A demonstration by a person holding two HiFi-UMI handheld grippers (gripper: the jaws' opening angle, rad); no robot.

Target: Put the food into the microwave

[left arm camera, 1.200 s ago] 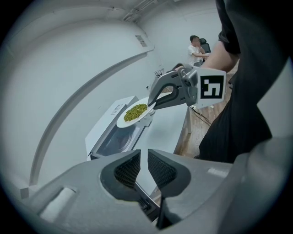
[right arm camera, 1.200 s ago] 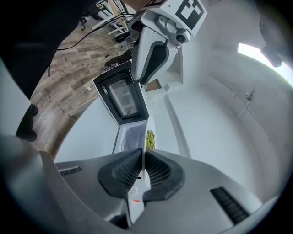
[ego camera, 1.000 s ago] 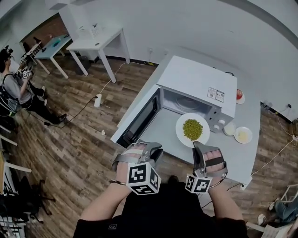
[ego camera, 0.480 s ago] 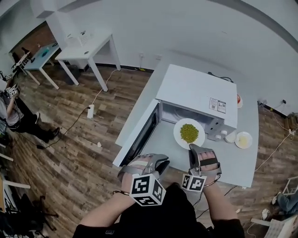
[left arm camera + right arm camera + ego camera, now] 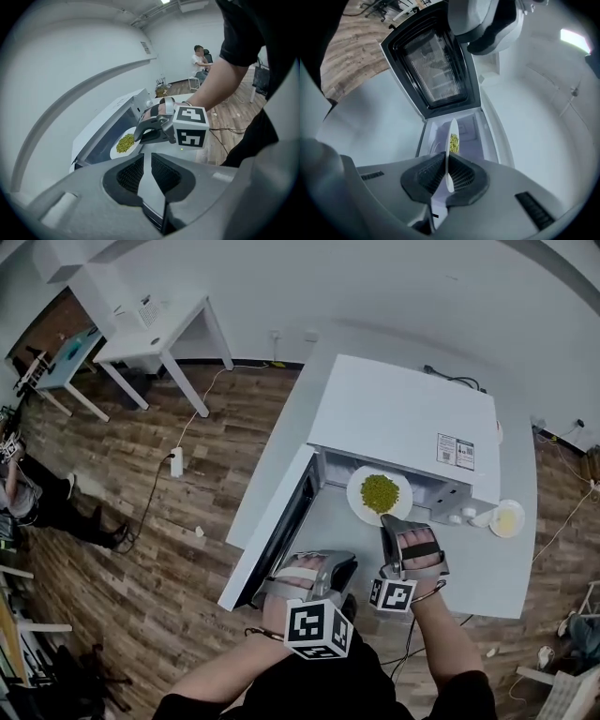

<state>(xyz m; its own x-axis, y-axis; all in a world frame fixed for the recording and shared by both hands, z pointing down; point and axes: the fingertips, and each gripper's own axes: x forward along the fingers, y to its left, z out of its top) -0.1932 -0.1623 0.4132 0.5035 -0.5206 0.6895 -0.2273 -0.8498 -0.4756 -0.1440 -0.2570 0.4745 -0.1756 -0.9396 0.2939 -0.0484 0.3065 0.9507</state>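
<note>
the right gripper was clamped on the plate, the green food just ahead of its jaws at the mouth of the open microwave. the left gripper beside it had its jaws slightly apart, empty.

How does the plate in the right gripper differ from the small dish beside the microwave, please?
The plate is larger, with green food; the small dish holds something pale yellow. The right gripper holds the plate by its rim at the microwave opening; the small dish sits on the counter. Both are round and white.
</note>
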